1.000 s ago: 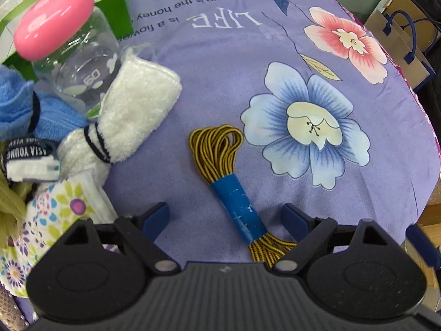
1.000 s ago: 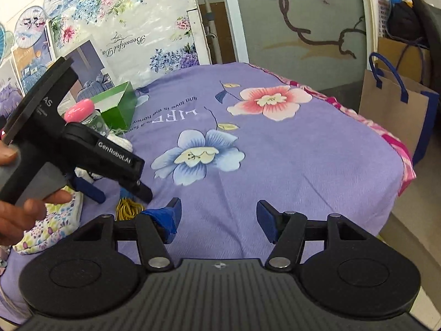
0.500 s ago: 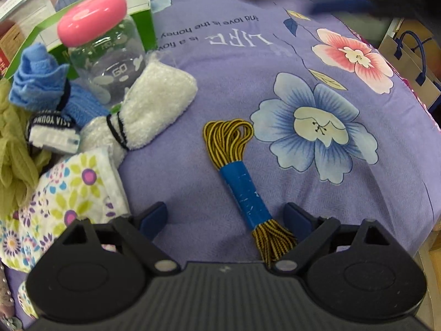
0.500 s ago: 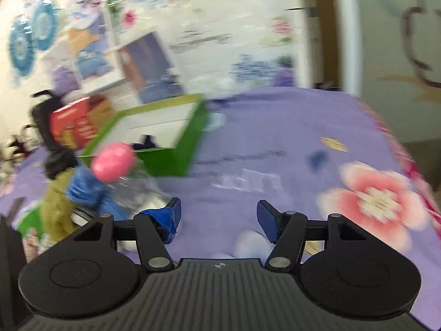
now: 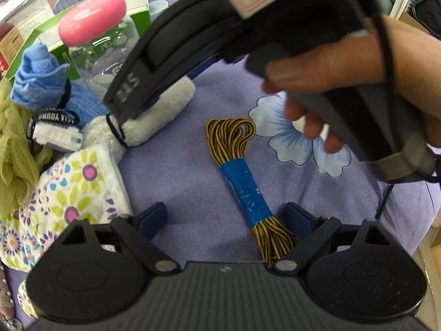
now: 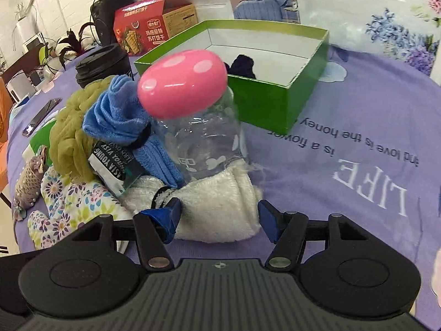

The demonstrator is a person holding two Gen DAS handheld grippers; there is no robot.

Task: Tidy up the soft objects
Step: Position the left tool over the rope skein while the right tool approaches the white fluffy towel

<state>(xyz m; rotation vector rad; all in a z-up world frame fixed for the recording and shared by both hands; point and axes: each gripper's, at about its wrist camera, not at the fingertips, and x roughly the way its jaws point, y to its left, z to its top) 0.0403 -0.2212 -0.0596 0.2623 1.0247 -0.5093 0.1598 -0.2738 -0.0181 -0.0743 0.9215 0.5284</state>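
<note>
A: White fluffy towel roll, bound with a black elastic band, lies on the purple flowered bedsheet, right between the blue pads of the right gripper. Its jaws have just been opening; they stand spread on either side of the roll, and whether the pads touch it I cannot tell

B: And the left gripper?

A: Spread wide over the sheet, pinching nothing. A yellow-and-black cord bundle with a blue wrapper lies between its fingers, nearer the right one

B: What lies beyond the roll?

A: A clear plastic jar with a pink domed lid touches it from behind. A blue rolled towel with a paper label leans beside the jar, then an olive knitted cloth and a flower-print fabric. Farther back stands an open green cardboard box with something dark inside
</note>
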